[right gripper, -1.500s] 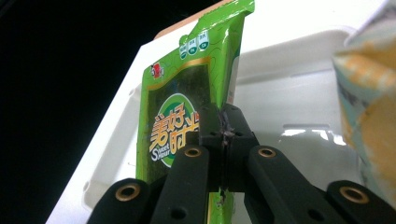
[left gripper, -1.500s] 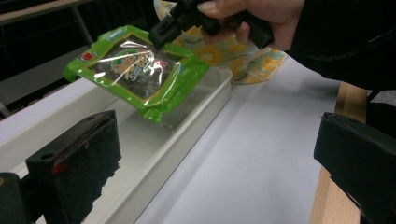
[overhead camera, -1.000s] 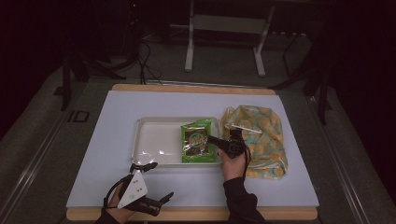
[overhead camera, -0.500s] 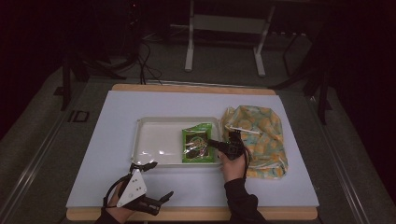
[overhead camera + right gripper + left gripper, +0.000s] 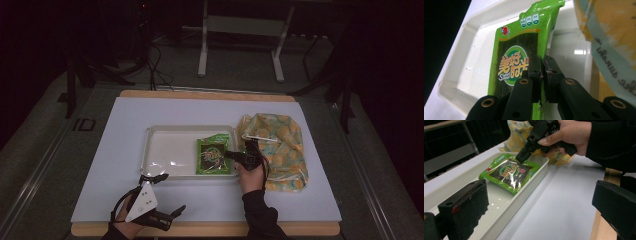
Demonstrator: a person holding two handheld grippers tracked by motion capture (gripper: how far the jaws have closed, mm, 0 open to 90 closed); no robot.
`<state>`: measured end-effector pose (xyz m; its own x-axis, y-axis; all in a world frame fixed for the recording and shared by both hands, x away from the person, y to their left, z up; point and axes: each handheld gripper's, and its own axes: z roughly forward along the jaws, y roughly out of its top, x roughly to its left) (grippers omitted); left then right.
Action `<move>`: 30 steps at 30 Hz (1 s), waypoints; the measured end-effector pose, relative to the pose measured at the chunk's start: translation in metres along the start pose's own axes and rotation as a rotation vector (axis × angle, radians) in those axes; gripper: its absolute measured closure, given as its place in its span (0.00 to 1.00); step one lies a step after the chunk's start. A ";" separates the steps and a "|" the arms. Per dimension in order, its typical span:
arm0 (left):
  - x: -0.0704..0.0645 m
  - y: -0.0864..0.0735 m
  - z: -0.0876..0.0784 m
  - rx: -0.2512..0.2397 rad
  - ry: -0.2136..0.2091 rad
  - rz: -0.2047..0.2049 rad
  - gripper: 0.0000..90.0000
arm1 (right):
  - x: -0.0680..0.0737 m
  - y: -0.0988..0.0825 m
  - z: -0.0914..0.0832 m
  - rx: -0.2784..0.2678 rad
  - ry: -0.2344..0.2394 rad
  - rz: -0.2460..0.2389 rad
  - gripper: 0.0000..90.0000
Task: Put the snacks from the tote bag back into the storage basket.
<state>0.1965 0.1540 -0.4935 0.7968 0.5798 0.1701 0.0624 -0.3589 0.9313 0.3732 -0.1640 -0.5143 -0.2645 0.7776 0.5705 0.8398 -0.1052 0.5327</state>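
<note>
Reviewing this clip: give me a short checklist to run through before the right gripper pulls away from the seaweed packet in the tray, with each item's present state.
1. Seaweed packet lies inside the white tray: ok, at its right end.
2. Right gripper has let go: cannot tell. Its jaws have just been opening slightly, yet the right gripper view shows them almost together at the packet's edge.
3. Packet lies flat: not ok; in the left gripper view one side rides up toward the tray wall.
4. Left gripper out of the way: ok, jaws open, near the table's front edge.
5. Yellow patterned bag clear of the tray: ok, beside it on the right.
</note>
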 end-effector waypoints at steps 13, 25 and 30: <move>0.000 0.000 0.000 0.002 -0.001 -0.001 0.01 | 0.004 0.004 -0.001 0.009 -0.023 -0.041 0.80; 0.000 0.000 0.000 0.000 0.000 -0.001 0.01 | 0.019 0.013 -0.017 -0.027 0.011 -0.105 0.79; 0.000 0.000 0.000 0.000 0.000 -0.002 0.01 | 0.029 0.019 -0.019 -0.011 0.027 -0.198 0.73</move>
<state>0.1964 0.1544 -0.4933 0.7965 0.5807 0.1687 0.0636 -0.3580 0.9316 0.3722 -0.1550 -0.4757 -0.4363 0.7670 0.4705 0.7651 0.0410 0.6426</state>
